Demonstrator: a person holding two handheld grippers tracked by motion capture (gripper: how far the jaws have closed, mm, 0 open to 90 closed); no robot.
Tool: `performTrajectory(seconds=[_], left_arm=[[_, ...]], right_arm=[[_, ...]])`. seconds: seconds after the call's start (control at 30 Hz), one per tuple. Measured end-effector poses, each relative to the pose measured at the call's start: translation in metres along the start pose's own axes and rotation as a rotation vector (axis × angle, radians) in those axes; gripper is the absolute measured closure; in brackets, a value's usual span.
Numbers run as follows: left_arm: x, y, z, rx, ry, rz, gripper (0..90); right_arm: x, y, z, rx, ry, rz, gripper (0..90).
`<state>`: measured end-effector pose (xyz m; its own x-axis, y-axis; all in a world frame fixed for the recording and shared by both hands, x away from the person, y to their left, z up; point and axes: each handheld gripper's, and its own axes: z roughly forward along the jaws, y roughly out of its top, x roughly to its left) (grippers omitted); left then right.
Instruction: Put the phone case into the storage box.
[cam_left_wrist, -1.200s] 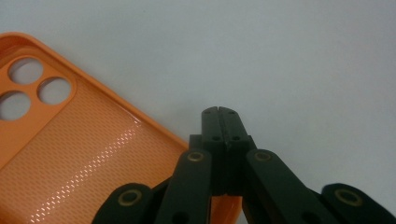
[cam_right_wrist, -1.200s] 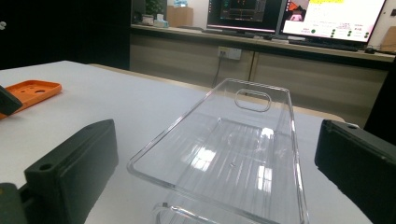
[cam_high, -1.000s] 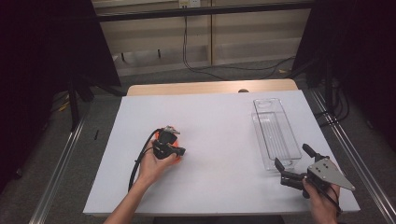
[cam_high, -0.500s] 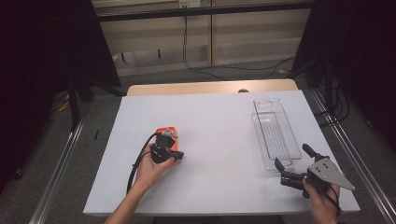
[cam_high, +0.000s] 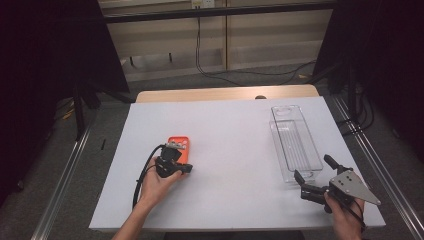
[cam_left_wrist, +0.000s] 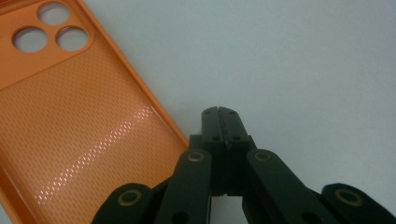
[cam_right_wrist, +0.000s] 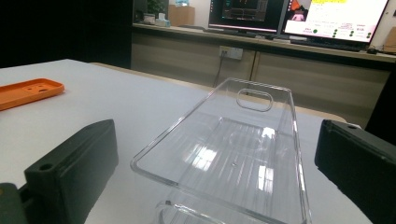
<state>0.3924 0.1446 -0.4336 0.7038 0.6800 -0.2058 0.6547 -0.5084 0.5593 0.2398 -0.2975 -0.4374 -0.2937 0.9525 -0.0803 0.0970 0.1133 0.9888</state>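
Item 1. Left gripper, nearest the table's front edge on the person's left side. Jaws pressed together with nothing between them, as the left gripper view shows; their tips rest over bare table just beside the case's long edge.

Item 2. Right gripper, at the front right corner. Jaws spread wide, nothing held; the right gripper view shows the tray's near end lying between the two jaws, untouched.

Item 3. Orange phone case, flat on the table, inner face up, left of centre. Long axis runs front to back, camera holes at the far end. In the left gripper view it lies to the left of the closed jaws, close alongside. The left hand is much the nearer; the right gripper is well apart from it.

Item 4. Clear tray, right side of the table, empty, long axis front to back, handle slot at the far end.

Judgement: a pick of the case falls to the left gripper, which would need to open its jaws and shift sideways onto the case's long edge; the tray looks the likely place to put it.
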Motion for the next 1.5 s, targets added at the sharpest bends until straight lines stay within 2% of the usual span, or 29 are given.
performTrajectory(seconds=[0.17, 0.6, 0.73, 0.97, 1.1, 1.23, 1.37, 1.5], left_arm=[[0.002, -0.003, -0.003, -0.002, 0.009, -0.002, 90.0], [0.008, -0.008, -0.008, 0.000, -0.003, -0.014, 90.0], [0.010, -0.010, -0.010, -0.001, 0.002, -0.031, 90.0], [0.014, -0.011, -0.011, 0.000, -0.017, -0.042, 90.0], [0.017, -0.012, -0.013, 0.007, -0.014, -0.037, 90.0], [0.021, -0.013, -0.016, 0.012, -0.016, -0.051, 90.0], [0.026, -0.014, -0.017, 0.013, -0.040, -0.048, 90.0], [0.027, -0.014, -0.018, 0.021, -0.037, -0.044, 90.0]], right_arm=[[0.000, 0.000, -0.001, -0.001, -0.002, -0.001, 0.0], [0.000, 0.000, -0.001, 0.000, 0.005, 0.002, 0.0], [0.000, 0.000, -0.001, -0.001, 0.005, 0.003, 0.0], [0.001, 0.000, 0.000, 0.003, 0.006, -0.003, 0.0], [0.001, 0.000, -0.001, 0.001, 0.005, 0.004, 0.0], [0.000, 0.000, -0.002, 0.001, 0.004, 0.000, 0.0], [0.001, 0.000, -0.002, 0.002, 0.004, 0.002, 0.0], [0.001, 0.000, -0.002, 0.002, 0.003, 0.001, 0.0]])
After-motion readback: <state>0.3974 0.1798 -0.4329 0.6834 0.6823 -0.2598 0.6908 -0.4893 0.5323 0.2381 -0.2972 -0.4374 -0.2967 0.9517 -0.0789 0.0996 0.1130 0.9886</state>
